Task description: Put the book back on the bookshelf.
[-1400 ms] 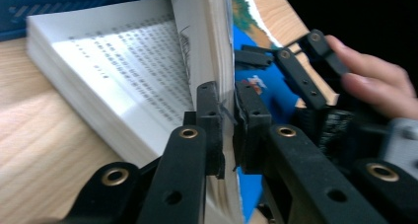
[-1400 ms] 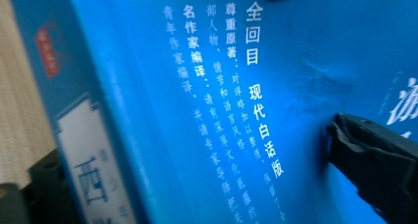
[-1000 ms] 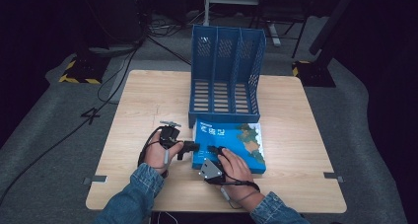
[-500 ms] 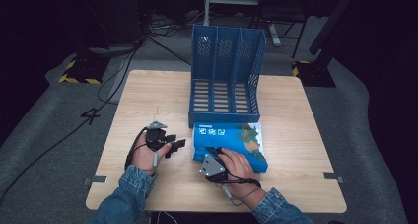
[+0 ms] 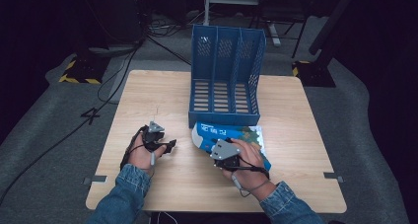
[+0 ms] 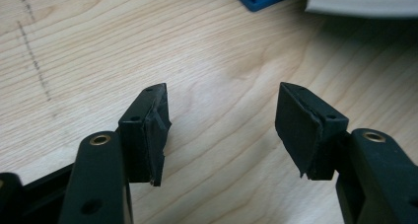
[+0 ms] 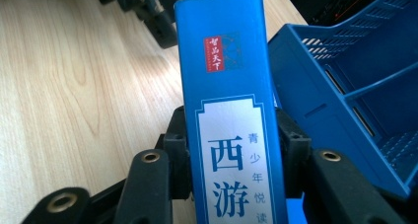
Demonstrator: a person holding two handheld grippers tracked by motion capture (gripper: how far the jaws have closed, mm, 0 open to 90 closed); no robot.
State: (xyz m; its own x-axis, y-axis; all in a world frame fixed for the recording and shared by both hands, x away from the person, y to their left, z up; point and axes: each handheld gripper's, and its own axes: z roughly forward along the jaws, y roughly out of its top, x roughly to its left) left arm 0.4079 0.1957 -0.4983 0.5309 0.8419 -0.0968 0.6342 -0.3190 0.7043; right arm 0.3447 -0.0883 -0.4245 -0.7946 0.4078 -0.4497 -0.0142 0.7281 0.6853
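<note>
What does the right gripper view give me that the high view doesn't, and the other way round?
Right gripper view alone: the jaws pressed on both sides of the book's spine, with its printed characters readable. High view alone: the whole table, both hands, the book's picture cover, and the left gripper apart from the book. Both: the book, the blue file rack and the wooden tabletop.

Table lit from above, surroundings v. dark.
</note>
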